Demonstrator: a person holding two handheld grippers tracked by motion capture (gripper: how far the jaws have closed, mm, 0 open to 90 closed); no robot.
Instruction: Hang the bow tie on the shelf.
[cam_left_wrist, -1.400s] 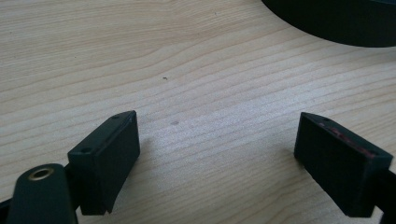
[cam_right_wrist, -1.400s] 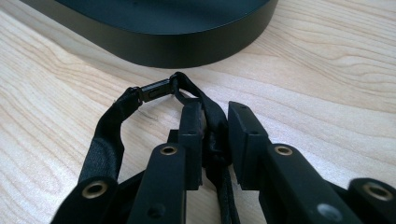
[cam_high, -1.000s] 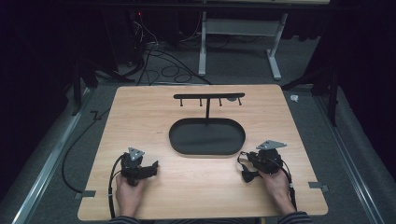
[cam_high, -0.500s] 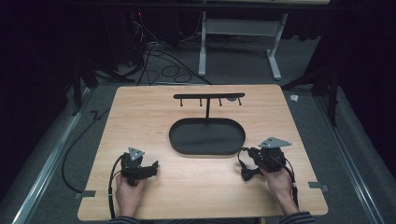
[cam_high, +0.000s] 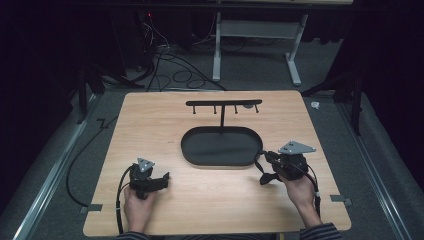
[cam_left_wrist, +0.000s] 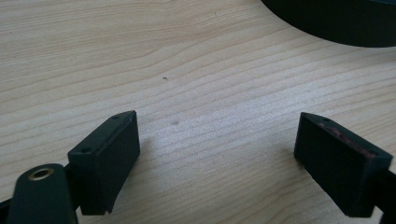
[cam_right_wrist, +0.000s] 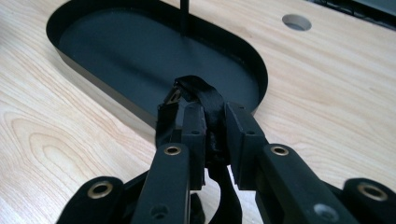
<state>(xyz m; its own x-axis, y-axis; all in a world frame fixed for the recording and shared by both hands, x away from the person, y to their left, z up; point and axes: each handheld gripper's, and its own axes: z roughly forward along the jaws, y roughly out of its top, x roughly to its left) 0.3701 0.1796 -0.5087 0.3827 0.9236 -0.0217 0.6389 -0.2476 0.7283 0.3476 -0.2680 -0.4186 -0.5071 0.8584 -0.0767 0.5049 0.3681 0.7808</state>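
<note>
Left to right in the high view. Left hand-held gripper (cam_high: 161, 181) sits low at the lower left of the counter (cam_high: 150, 125), resting on or just above the wood, jaws spread wide apart with nothing between them; in the left gripper view (cam_left_wrist: 215, 154) just bare wood grain lies between the two black blocky pads. It looks idle.

Centre: black oval tray (cam_high: 200, 150), shallow, raised rim, matte dark finish, probably metal or plastic. A thin upright post rises from its far edge and carries a horizontal black bar (cam_high: 223, 103) with small pegs hanging down, a hanger-type stand. Nothing hangs on the pegs as far as I can tell, and the tray floor looks bare.

Right: right hand-held gripper (cam_high: 265, 167) at the right end of the tray, jaws clenched on a black strap (cam_right_wrist: 205, 100). In the right gripper view (cam_right_wrist: 215, 126) the strap is pinched between the pads, a flat flexible band, woven or rubbery, looped over above the jaw tips, with what may be a small buckle on its left side. It hangs over the near right rim of the tray.

Progress, my read: pick-up done, strap secured. Left to do: carry it up to the bar and hook it on a peg, or drop it in the tray; can't tell which. Placement not yet begun.

Counter is light wood laminate, smooth, with a round cable hole (cam_right_wrist: 296, 22) at upper right of the right gripper view.
</note>
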